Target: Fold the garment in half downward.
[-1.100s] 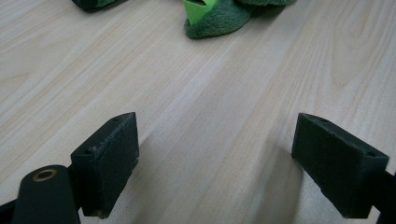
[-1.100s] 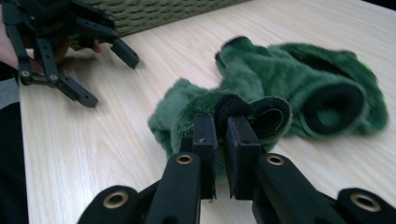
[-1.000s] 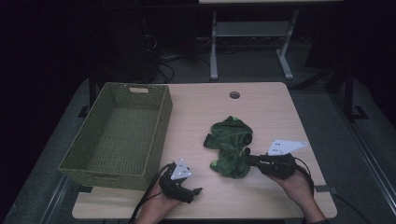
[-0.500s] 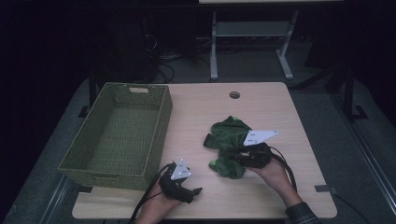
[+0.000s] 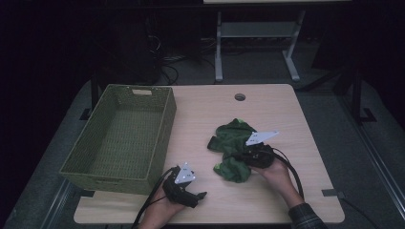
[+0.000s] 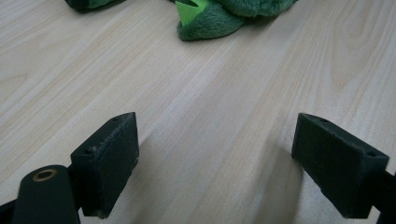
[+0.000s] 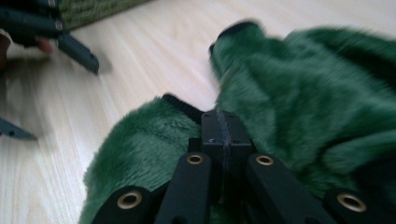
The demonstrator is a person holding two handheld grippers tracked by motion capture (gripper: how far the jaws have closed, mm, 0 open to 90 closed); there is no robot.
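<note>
- The pale wooden tabletop [image 5: 200, 119] stands in a dark room, with a metal frame [image 5: 258, 36] behind it.
- A green woven basket [image 5: 122, 136] sits at the left side, well apart from the green plush garment [image 5: 234, 143].
- The right tool [image 5: 244, 157] has just been closing; its jaws are together, pressed into the garment near the tabletop's middle-right.
- The left tool [image 5: 198, 196] rests low with jaws wide apart, holding nothing.

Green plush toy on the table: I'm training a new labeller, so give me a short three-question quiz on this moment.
1. True or false: the green plush toy lies inside the basket.
2. Which gripper has its jaws wide apart over bare table: A the left gripper, B the right gripper?
3. Fill in: the right gripper's jaws are closed against the ____.
Key: 1 false; 2 A; 3 green plush toy.
</note>
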